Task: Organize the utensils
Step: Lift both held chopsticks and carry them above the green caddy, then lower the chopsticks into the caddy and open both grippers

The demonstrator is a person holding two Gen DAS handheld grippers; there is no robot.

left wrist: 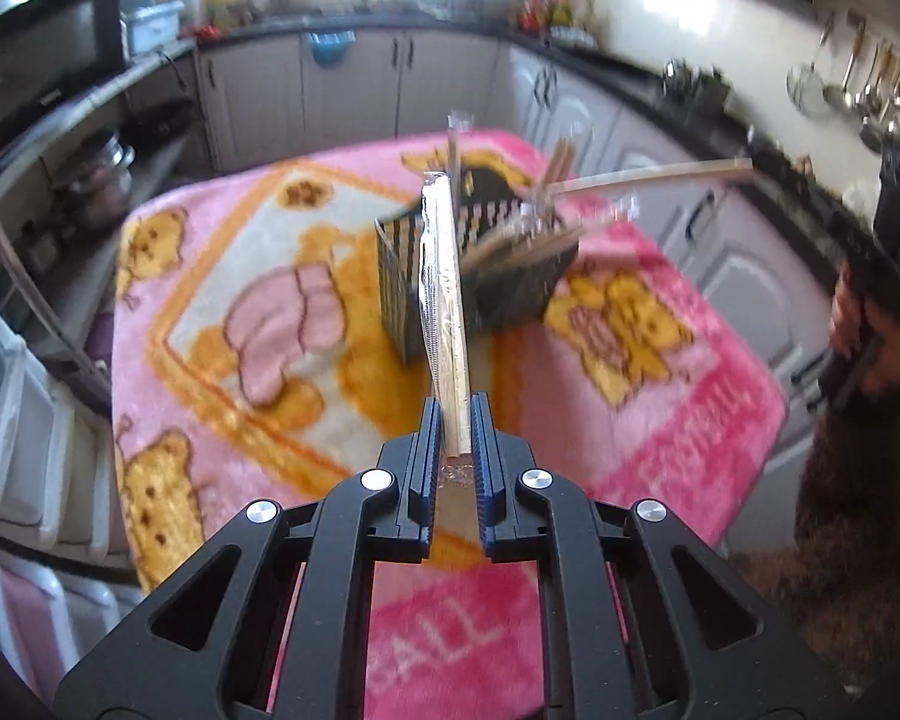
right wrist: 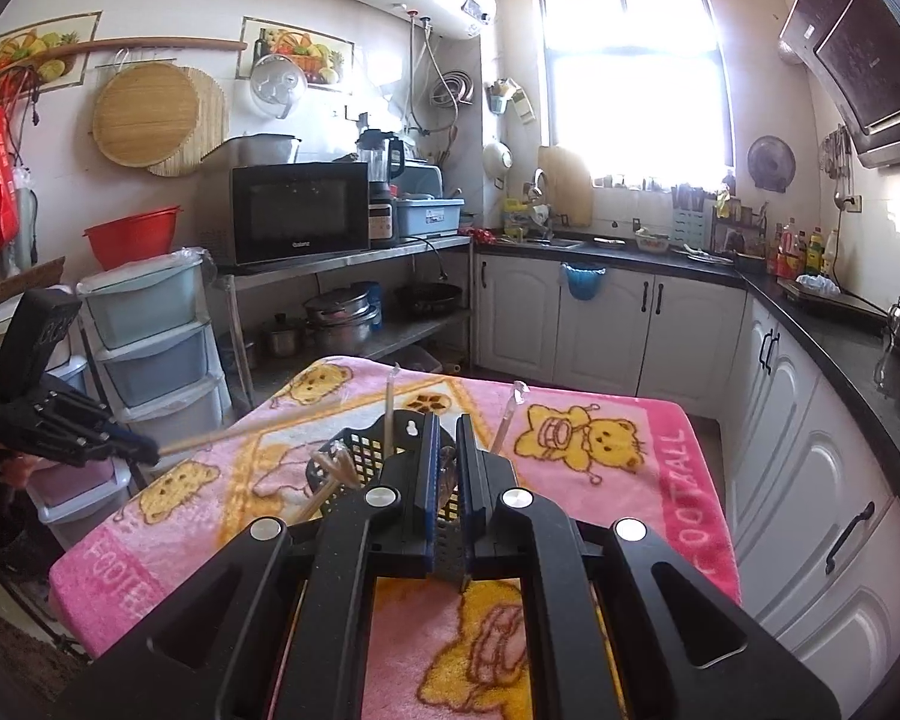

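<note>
My left gripper (left wrist: pixel 455 405) is shut on the near end of a clear-wrapped pair of wooden chopsticks (left wrist: pixel 447 300), which points up and away over a black perforated basket (left wrist: pixel 510 294). Several more wrapped chopsticks (left wrist: pixel 546 222) lean in the basket. One long stick (left wrist: pixel 648 175) runs from the basket to the far right, where a hand (left wrist: pixel 870 324) holds the other gripper. In the right wrist view my right gripper (right wrist: pixel 447 420) is shut just above the basket (right wrist: pixel 354 456), with clear wrapper pinched between its jaws. The left gripper (right wrist: pixel 150 450) shows at the left with its chopsticks (right wrist: pixel 246 427).
The basket stands on a table covered by a pink bear-print blanket (right wrist: pixel 630 480). White cabinets under a dark counter (right wrist: pixel 810 312) run along the back and right. Plastic drawers (right wrist: pixel 150 336) and a steel shelf with a microwave (right wrist: pixel 300 210) stand at the left.
</note>
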